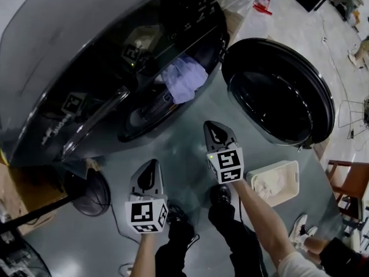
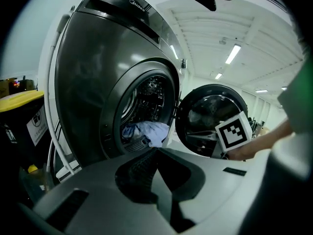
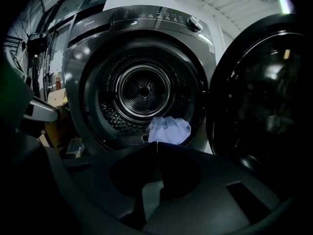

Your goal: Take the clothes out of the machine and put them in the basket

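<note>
A dark grey front-loading machine (image 1: pixel 86 51) stands with its round door (image 1: pixel 279 91) swung wide open to the right. A pale blue garment (image 1: pixel 184 78) hangs over the lip of the drum opening; it also shows in the left gripper view as the pale blue garment (image 2: pixel 146 131) and in the right gripper view (image 3: pixel 169 129). My left gripper (image 1: pixel 151 169) and right gripper (image 1: pixel 214 130) are both shut and empty, held short of the machine's opening. The right one is closer to the garment. A white basket (image 1: pixel 278 180) sits on the floor at the right, with light cloth in it.
A black round object (image 1: pixel 92 192) lies on the floor left of my left gripper. A yellow-lidded bin (image 2: pixel 22 116) stands left of the machine. A wooden chair (image 1: pixel 349 180) is at the far right. The person's legs and shoes (image 1: pixel 222 212) are below the grippers.
</note>
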{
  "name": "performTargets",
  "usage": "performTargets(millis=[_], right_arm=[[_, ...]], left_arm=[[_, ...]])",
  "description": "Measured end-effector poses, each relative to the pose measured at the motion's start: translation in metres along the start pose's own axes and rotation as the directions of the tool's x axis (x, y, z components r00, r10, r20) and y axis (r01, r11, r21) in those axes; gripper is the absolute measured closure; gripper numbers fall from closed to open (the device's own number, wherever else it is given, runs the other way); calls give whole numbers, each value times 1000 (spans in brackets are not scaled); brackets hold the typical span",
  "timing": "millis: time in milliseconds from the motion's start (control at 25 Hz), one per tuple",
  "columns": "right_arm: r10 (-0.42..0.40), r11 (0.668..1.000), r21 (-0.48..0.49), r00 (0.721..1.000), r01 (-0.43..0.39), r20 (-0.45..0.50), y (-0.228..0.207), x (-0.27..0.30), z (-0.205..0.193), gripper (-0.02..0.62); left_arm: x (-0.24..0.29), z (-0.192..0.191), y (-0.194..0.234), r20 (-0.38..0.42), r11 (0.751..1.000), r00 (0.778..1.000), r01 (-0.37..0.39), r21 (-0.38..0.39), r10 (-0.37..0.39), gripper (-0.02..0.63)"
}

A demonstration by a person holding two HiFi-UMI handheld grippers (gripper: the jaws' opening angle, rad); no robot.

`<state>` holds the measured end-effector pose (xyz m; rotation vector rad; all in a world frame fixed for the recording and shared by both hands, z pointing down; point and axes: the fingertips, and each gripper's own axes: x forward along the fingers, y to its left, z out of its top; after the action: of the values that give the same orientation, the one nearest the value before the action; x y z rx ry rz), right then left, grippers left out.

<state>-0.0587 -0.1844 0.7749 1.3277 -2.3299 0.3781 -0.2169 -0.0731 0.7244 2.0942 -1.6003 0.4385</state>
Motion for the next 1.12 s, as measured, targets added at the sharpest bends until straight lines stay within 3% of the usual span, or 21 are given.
performTargets(millis=[280, 480, 760, 1120], right_arm=[[30, 999, -19, 999, -30, 22, 2, 40, -8, 562], [110, 994, -19, 993, -109, 39, 10, 75, -5, 299], [100, 993, -63, 994, -97, 45, -3, 140, 10, 127], [72, 990, -120, 997, -72, -6, -21, 211, 22, 106]], left_arm=[[20, -20, 7, 36, 1000, 999, 5, 10, -5, 588], [30, -30, 14, 41, 1000, 999, -3, 5, 2, 587], [36, -40, 22, 58, 1000, 998, -5, 9, 4, 588], [47, -53, 37, 56, 1000, 998, -4, 3, 4, 588]])
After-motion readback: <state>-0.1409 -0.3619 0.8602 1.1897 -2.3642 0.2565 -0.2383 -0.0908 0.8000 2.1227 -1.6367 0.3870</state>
